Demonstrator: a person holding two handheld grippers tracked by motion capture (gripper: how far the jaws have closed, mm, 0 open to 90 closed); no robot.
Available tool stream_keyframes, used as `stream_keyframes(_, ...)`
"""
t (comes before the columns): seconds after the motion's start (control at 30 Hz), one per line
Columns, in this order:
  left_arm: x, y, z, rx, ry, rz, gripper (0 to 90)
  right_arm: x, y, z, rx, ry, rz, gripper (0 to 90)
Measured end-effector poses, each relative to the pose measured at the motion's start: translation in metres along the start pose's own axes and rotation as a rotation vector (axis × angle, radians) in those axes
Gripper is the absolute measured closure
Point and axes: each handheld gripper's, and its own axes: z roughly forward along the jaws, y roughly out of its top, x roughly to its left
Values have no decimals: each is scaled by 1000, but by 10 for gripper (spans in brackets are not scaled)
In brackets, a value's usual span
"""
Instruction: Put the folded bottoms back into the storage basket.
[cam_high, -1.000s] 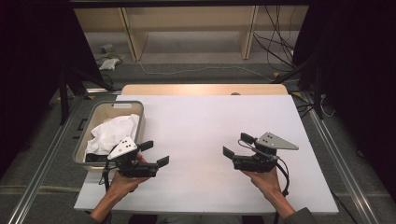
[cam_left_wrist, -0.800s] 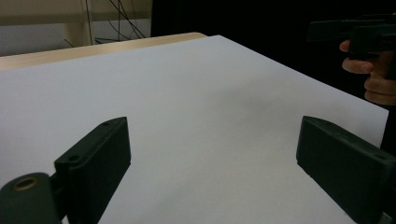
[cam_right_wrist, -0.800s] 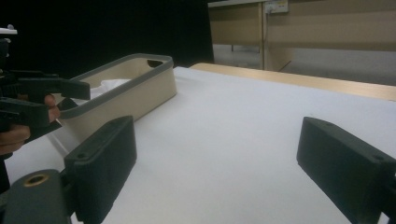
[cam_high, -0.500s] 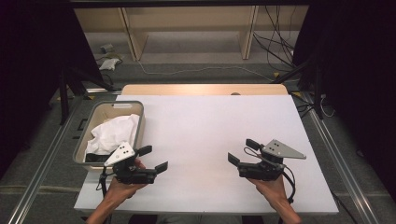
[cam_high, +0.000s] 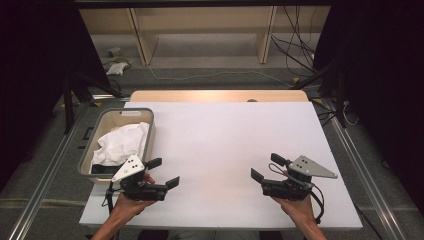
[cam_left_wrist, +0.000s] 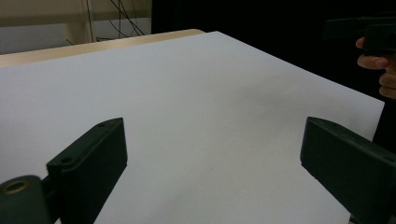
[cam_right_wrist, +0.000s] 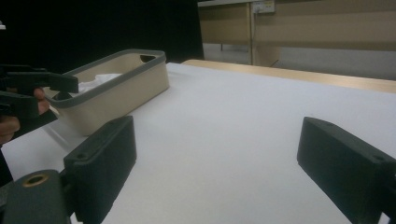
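My left gripper (cam_high: 163, 172) hovers low over the white table top (cam_high: 225, 145) near its front left, held in a hand, jaws wide open and empty. In its own view the left gripper (cam_left_wrist: 212, 168) faces bare white surface. My right gripper (cam_high: 267, 167) sits at the front right, also open and empty, pointing left toward the other one. Between the jaws of the right gripper (cam_right_wrist: 215, 163) there is only table. A beige basket (cam_high: 148, 131) with a grey rim stands at the table's left edge, holding a crumpled white cloth (cam_high: 122, 142).
The basket (cam_right_wrist: 116, 88) lies just behind my left gripper (cam_right_wrist: 28, 93), with the cloth (cam_right_wrist: 95, 79) inside. The right hand's gripper (cam_left_wrist: 359, 32) shows far off. A wooden strip (cam_high: 215, 96) borders the far edge. Shelving and cables (cam_high: 295, 45) lie beyond.
Both grippers have drawn back a little toward the table's front edge, the right one also drifting slightly right. Both stay open. The basket and cloth have not moved.
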Motion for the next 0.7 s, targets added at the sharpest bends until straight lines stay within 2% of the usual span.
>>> stream_keyframes(0.7,3,-3,-19,-17,22,-15,25,-1,-7,-25,6,-44,0,96)
